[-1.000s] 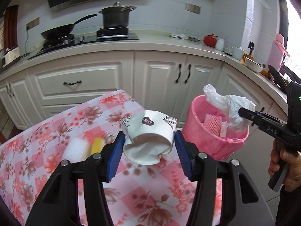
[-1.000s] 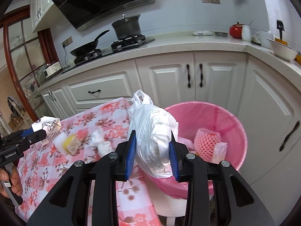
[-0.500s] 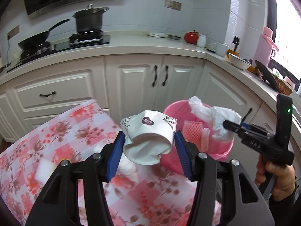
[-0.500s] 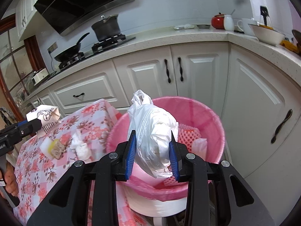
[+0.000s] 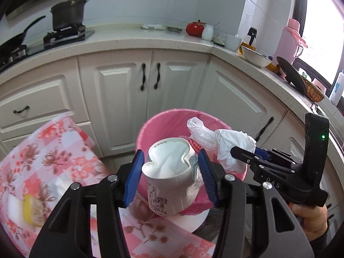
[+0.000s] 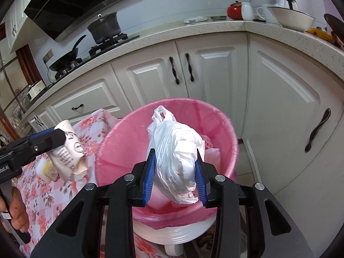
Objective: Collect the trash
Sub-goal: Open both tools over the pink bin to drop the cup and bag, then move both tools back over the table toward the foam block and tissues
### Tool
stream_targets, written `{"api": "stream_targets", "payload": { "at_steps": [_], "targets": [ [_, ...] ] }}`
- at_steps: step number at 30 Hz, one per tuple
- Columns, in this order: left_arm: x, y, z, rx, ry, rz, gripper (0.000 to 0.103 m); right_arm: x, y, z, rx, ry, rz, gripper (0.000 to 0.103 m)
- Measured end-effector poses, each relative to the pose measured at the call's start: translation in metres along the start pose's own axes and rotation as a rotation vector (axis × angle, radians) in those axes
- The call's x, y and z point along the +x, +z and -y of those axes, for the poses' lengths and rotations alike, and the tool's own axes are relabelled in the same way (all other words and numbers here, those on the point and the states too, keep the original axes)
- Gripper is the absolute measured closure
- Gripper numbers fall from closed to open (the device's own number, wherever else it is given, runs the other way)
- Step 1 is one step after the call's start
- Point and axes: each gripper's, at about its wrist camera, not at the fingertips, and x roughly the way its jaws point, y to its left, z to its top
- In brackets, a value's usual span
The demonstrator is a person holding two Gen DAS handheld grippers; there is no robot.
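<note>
My left gripper (image 5: pixel 171 177) is shut on a crushed white paper cup (image 5: pixel 172 176) and holds it at the near rim of the pink-lined trash bin (image 5: pixel 163 120). My right gripper (image 6: pixel 174 175) is shut on a knotted white plastic bag (image 6: pixel 176 150) and holds it over the bin's opening (image 6: pixel 223 124). The bag also shows in the left wrist view (image 5: pixel 221 144), the cup in the right wrist view (image 6: pixel 68 148). A red foam net and paper lie inside the bin.
A table with a pink floral cloth (image 5: pixel 53 161) stands left of the bin, with a yellow sponge (image 5: pixel 32 210) and crumpled tissue on it. White kitchen cabinets (image 6: pixel 215 75) and a worktop with stove, pots and crockery curve behind the bin.
Both grippers have moved right, from over the table toward the bin. The cup now sits at the bin's rim and has tipped its mouth upward; the bag hangs over the opening.
</note>
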Motion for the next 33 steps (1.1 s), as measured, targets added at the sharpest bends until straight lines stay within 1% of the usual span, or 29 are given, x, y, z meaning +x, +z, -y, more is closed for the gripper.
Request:
{"api": "stream_targets", "payload": {
  "at_steps": [3, 5, 7, 8, 9, 10, 12, 15, 21, 27, 29, 33],
  "targets": [
    [0.014, 0.001, 0.004, 0.001, -0.012, -0.018, 0.056, 0.001, -0.001, 0.008, 0.014, -0.006, -0.003, 0.065],
    [0.028, 0.002, 0.006, -0.004, -0.019, -0.034, 0.056, 0.002, -0.001, 0.01, 0.014, -0.006, -0.006, 0.062],
    [0.037, 0.001, 0.007, -0.007, -0.024, -0.051, 0.056, 0.002, -0.002, 0.011, 0.011, -0.007, -0.01, 0.05],
    [0.039, 0.0, 0.008, -0.01, -0.026, -0.053, 0.053, 0.001, -0.002, 0.012, 0.013, -0.006, -0.008, 0.048],
    [0.039, -0.001, 0.008, -0.016, -0.027, -0.052, 0.045, -0.001, -0.003, 0.013, 0.015, -0.006, -0.003, 0.046],
    [0.039, -0.002, 0.006, -0.024, -0.026, -0.051, 0.032, -0.003, -0.004, 0.014, 0.016, -0.009, 0.002, 0.045],
    [0.037, -0.005, 0.003, -0.032, -0.025, -0.05, 0.033, -0.005, -0.005, 0.017, 0.023, -0.014, 0.008, 0.045],
    [0.028, -0.011, -0.007, -0.049, -0.01, -0.038, 0.033, -0.008, -0.007, 0.019, 0.029, -0.019, 0.011, 0.044],
    [0.001, -0.023, -0.042, -0.098, 0.04, -0.007, 0.033, -0.012, -0.011, 0.009, 0.011, -0.017, 0.017, 0.042],
    [-0.041, -0.037, -0.083, -0.15, 0.124, 0.04, 0.033, -0.019, -0.01, -0.014, -0.027, 0.007, 0.033, 0.042],
    [-0.058, -0.042, -0.099, -0.164, 0.166, 0.059, 0.033, -0.021, -0.009, -0.025, -0.046, 0.019, 0.04, 0.041],
    [-0.085, -0.051, -0.123, -0.18, 0.253, 0.081, 0.033, -0.026, -0.008, -0.049, -0.085, 0.047, 0.055, 0.034]
  ]
}}
